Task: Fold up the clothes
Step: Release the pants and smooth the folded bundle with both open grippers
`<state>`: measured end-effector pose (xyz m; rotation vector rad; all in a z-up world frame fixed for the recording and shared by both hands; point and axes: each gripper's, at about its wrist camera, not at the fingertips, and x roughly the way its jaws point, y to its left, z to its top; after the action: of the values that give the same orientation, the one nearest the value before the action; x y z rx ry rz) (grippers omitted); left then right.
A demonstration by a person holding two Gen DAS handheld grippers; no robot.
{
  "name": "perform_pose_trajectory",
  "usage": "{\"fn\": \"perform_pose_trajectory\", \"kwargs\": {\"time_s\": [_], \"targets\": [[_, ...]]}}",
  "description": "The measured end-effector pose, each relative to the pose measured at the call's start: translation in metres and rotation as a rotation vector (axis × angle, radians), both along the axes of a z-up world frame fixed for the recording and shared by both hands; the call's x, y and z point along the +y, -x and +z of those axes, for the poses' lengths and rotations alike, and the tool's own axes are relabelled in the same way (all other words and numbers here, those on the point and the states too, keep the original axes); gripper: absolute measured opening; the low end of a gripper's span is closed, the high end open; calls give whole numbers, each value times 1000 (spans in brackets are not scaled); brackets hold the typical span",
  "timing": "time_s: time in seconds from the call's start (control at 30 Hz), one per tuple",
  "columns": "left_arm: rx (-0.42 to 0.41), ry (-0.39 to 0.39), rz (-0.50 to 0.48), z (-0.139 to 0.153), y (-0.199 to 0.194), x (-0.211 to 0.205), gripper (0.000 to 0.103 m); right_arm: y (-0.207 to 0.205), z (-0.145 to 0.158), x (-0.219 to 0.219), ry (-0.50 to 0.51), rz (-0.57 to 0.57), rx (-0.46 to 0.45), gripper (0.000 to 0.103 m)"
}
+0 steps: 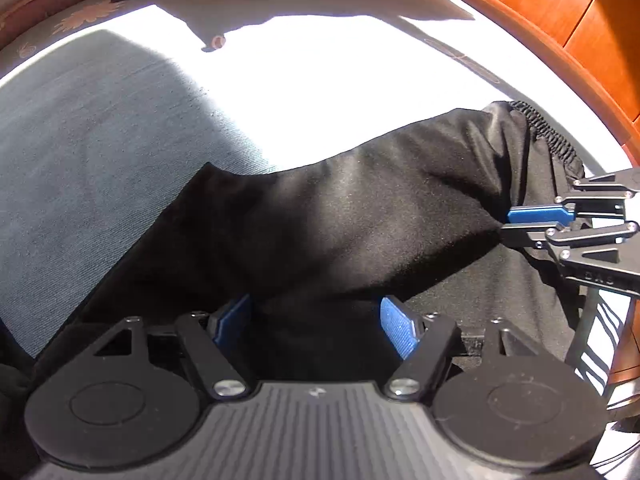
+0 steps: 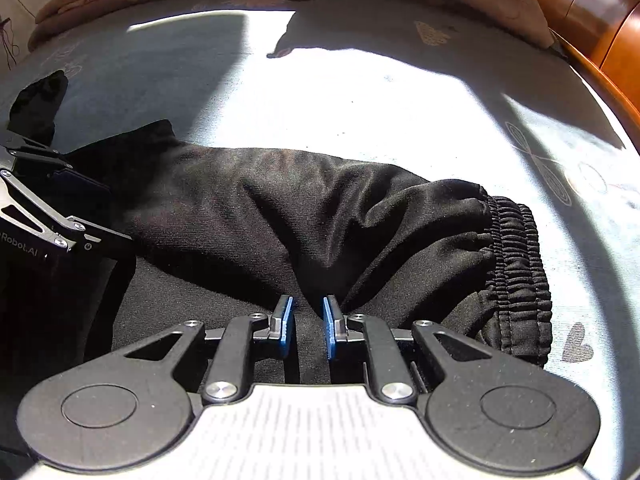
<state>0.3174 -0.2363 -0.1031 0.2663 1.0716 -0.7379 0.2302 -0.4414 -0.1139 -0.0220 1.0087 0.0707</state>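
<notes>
Black trousers [image 2: 304, 216] lie across the middle of both frames on a grey-blue patterned bedsheet [image 2: 360, 92], their elastic waistband [image 2: 516, 264] bunched at centre right of the right wrist view. Left gripper [image 1: 316, 320] stands wide, blue pads apart with a fold of the cloth between them – released. Right gripper [image 2: 307, 326] is nearly closed, its pads narrowly parted around a ridge of fabric – whether they pinch it I cannot tell. Orange wooden bedframe [image 1: 580, 28] curves along the upper right
</notes>
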Motion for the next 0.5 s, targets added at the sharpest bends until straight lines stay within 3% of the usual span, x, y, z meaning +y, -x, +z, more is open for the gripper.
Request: {"fn": "perform_pose_trajectory", "kwargs": {"time_s": [0.1,0.2,0.3,0.37,0.43,0.5], "targets": [[26,-38,35,10,-7,-1,71,18,9,-7,17,45,-12,19],[38,75,-2,29,-6,-9,72,34,29,-4,-16,33,-46,23],[104,199,-57,29,-6,-29,72,39,27,10,20,19,-47,28],[92,188,-106,19,-4,-44,74,41,15,15,53,-14,4,28],[80,65,-91,-1,-8,-50,69,46,5,17,77,-56,49,28],[74,99,-77,5,-12,-38,68,53,11,20,103,-87,61,28]]}}
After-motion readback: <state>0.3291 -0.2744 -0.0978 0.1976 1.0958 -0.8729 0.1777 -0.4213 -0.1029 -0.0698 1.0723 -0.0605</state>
